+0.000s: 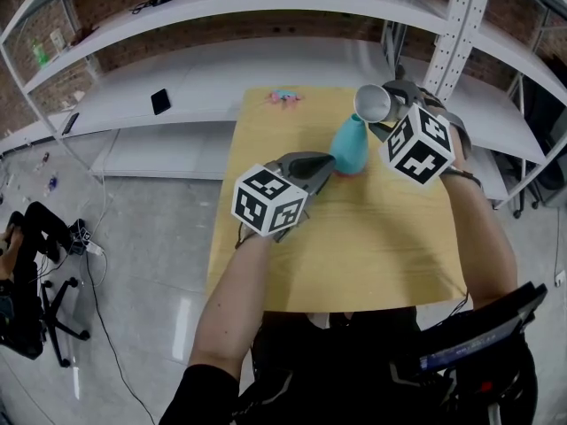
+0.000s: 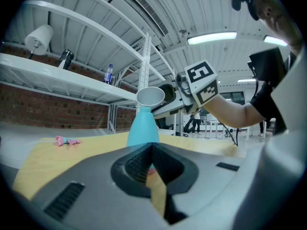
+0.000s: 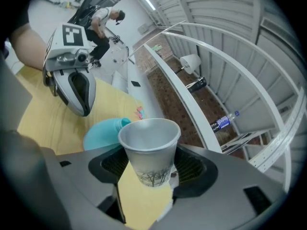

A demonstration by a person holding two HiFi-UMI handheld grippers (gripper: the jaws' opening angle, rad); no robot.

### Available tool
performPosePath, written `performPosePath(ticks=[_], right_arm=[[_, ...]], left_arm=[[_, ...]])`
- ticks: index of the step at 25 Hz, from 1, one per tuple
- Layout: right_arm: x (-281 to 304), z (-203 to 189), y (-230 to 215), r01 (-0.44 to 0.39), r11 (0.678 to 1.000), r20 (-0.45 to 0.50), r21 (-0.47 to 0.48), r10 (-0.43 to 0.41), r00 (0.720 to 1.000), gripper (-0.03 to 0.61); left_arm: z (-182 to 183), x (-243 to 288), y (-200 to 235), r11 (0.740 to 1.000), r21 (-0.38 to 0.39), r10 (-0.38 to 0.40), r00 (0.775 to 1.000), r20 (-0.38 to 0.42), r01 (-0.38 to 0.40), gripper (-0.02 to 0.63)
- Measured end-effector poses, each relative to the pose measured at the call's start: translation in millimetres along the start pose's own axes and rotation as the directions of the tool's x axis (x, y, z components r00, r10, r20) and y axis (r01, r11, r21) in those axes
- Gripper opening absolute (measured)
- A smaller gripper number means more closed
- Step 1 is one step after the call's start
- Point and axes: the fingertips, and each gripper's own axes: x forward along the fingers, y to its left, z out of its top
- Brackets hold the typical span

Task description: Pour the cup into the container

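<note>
A teal, narrow-necked container [image 1: 350, 144] stands upright at the far middle of the yellow table [image 1: 354, 246]. My right gripper [image 1: 379, 113] is shut on a white paper cup [image 1: 372, 103] with a tree print and holds it tilted just above the container's neck. The right gripper view shows the cup [image 3: 149, 150] between the pads, with the container [image 3: 103, 131] below and to the left. My left gripper [image 1: 323, 168] lies low at the container's base, with its fingertips together. In the left gripper view the cup [image 2: 150, 96] sits right over the container [image 2: 142, 126]. What the cup holds is hidden.
A small pink toy [image 1: 285, 96] lies at the table's far edge. White metal shelving [image 1: 266, 60] runs behind the table, with a black phone [image 1: 160, 101] on its lower board. A black chair [image 1: 35, 273] stands on the floor at the left.
</note>
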Motion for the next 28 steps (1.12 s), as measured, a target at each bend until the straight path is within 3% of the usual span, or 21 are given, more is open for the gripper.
performPosePath(ticks=[3, 8, 11, 17, 24, 28], right_arm=[[-2.4, -5.0, 2.1, -0.052, 0.989, 0.051, 0.139, 0.045, 0.998, 0.299], [-4.4, -23.3, -1.6, -0.138, 0.921, 0.146, 0.364, 0.09, 0.985, 0.299], [-4.1, -36.0, -3.1, -0.188, 0.853, 0.202, 0.486, 0.1, 0.974, 0.299], [2.0, -72.4, -4.2, -0.282, 0.654, 0.291, 0.702, 0.097, 0.952, 0.299], [16.9, -109.0, 7.1, -0.3, 0.508, 0.307, 0.807, 0.072, 0.949, 0.299], [29.2, -126.7, 22.5, -0.296, 0.472, 0.292, 0.83, 0.084, 0.953, 0.299]], left_arm=[[-0.1, -1.2, 0.0, 1.0, 0.0, 0.0, 1.0, -0.001, 0.0, 0.0], [0.7, -1.2, 0.8, 1.0, 0.0, 0.002, 1.0, -0.003, -0.002, 0.0], [0.2, -2.1, 0.8, 1.0, 0.0, 0.002, 1.0, -0.003, -0.002, 0.0], [-0.5, -1.9, 1.6, 1.0, 0.001, 0.003, 1.0, -0.003, -0.003, 0.0], [-0.2, -3.7, 3.3, 1.0, -0.001, 0.011, 1.0, -0.004, -0.011, 0.0], [-0.2, -2.6, 3.6, 1.0, -0.002, 0.015, 1.0, -0.005, -0.015, 0.0]])
